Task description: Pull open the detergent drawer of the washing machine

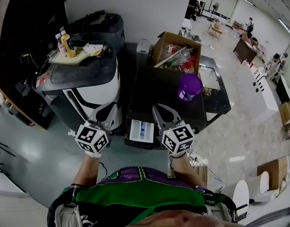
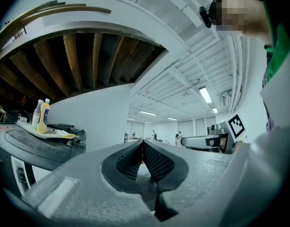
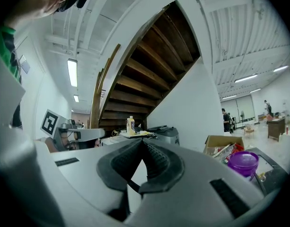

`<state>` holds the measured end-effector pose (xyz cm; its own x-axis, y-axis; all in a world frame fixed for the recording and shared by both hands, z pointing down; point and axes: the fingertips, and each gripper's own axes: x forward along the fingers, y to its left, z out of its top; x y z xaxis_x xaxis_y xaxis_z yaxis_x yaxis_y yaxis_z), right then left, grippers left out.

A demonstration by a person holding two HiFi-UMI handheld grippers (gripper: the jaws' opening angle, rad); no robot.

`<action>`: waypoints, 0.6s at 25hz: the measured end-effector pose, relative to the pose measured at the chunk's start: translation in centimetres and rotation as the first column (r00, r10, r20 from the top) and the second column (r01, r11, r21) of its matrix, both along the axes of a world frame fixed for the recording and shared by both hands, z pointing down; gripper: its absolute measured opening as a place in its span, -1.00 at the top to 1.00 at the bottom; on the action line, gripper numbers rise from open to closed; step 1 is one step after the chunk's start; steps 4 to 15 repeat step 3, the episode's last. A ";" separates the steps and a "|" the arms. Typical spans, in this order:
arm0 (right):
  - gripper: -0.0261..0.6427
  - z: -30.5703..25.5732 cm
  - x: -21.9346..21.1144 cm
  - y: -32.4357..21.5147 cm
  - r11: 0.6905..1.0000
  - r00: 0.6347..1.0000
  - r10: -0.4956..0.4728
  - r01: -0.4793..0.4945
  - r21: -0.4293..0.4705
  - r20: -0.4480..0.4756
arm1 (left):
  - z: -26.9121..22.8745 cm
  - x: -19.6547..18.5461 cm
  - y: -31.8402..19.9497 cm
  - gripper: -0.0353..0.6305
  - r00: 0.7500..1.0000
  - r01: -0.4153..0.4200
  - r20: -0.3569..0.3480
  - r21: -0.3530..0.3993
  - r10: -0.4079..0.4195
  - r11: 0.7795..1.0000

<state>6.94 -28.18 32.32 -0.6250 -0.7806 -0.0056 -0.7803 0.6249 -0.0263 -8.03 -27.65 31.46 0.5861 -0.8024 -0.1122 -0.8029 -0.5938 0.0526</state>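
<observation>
Black washing machine (image 1: 156,86) sits dead centre in front of the person, with a purple tub (image 1: 189,87) on its top and a cardboard box (image 1: 175,51) at its far side. The detergent drawer (image 1: 141,130) juts out of the machine's near face, toward the left corner, with its white and blue compartments showing. It looks pulled out already.

The left gripper (image 1: 107,111) hangs off the machine's near-left corner, apart from the drawer. Its claw is pressed together on nothing, tips meeting (image 2: 143,144). The right gripper (image 1: 160,112) is over the machine's near edge, just right of the drawer. Its claw is also pressed together and empty (image 3: 142,142). I can't tell whether it touches the machine.

My read is that the pull is done or nearly done. If the drawer has more travel, the right claw needs to spread, drop to the drawer's front lip, pinch it and draw straight back from the machine. If not, both grippers just back away.
</observation>
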 end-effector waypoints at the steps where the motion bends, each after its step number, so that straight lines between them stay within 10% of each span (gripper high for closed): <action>1: 0.92 0.0 0.0 0.0 1.000 1.000 0.000 0.000 0.001 -0.004 | -0.1 0.0 0.0 0.84 1.000 0.000 -0.002 0.000 0.000 1.000; 15: 0.92 0.0 0.0 0.0 1.000 1.000 -0.001 0.001 0.001 -0.011 | -0.3 0.1 0.1 0.84 1.000 0.001 -0.006 0.001 -0.001 1.000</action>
